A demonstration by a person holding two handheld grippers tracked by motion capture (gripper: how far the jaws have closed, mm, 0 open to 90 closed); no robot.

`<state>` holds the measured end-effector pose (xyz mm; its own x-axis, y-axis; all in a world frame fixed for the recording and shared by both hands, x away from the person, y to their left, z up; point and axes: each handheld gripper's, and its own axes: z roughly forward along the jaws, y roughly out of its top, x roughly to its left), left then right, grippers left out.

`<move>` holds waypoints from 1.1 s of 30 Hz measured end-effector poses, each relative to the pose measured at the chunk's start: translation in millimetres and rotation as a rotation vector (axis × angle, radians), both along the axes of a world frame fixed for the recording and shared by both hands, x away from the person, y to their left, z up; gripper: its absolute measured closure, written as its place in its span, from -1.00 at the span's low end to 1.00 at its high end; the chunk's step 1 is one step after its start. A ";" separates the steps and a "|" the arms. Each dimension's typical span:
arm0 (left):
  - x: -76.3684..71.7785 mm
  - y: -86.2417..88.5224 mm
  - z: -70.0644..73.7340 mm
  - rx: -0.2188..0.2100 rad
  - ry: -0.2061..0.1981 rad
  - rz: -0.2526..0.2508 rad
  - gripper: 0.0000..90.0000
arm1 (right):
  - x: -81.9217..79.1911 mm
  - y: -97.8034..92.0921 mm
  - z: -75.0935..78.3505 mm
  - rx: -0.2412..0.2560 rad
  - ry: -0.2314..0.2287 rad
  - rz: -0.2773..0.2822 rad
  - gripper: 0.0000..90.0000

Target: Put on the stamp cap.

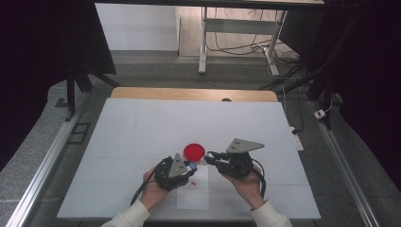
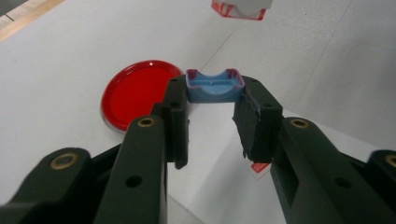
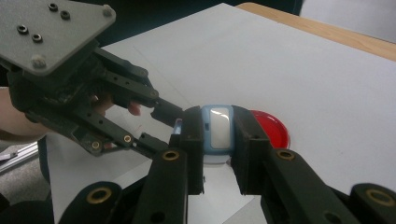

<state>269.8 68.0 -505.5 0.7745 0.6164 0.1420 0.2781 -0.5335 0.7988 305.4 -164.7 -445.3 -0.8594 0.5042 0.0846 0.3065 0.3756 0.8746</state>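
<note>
Your high view looks forward and down on the whole bench (image 1: 142, 123). Both gripper views sit close, low over it, sharing the red lid (image 2: 133, 91) near six o'clock.

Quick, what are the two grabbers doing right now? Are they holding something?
Left gripper: shut on one end of the small blue piece.
Right gripper: shut on the same blue piece, near the red lid.

A wooden table (image 1: 142, 92) carries a large white sheet (image 1: 142, 137) covering nearly all its top. On the sheet lie a red round lid (image 1: 194, 151) and a smaller white paper (image 1: 194, 196).
</note>
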 end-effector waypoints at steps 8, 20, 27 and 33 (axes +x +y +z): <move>3.0 -10.0 -1.8 0.006 0.002 -0.007 0.46 | -0.6 0.4 -0.7 -0.003 0.003 -0.001 0.67; 4.2 -11.5 -2.6 0.003 0.000 0.000 0.46 | -1.3 2.5 -2.5 -0.007 0.006 0.001 0.67; 4.5 -14.3 -3.9 0.008 -0.007 0.006 0.46 | -1.7 3.9 -4.1 -0.008 0.008 0.000 0.67; 4.1 -16.4 -4.7 0.009 -0.007 0.004 0.46 | -2.3 6.3 -6.2 -0.016 0.017 -0.013 0.67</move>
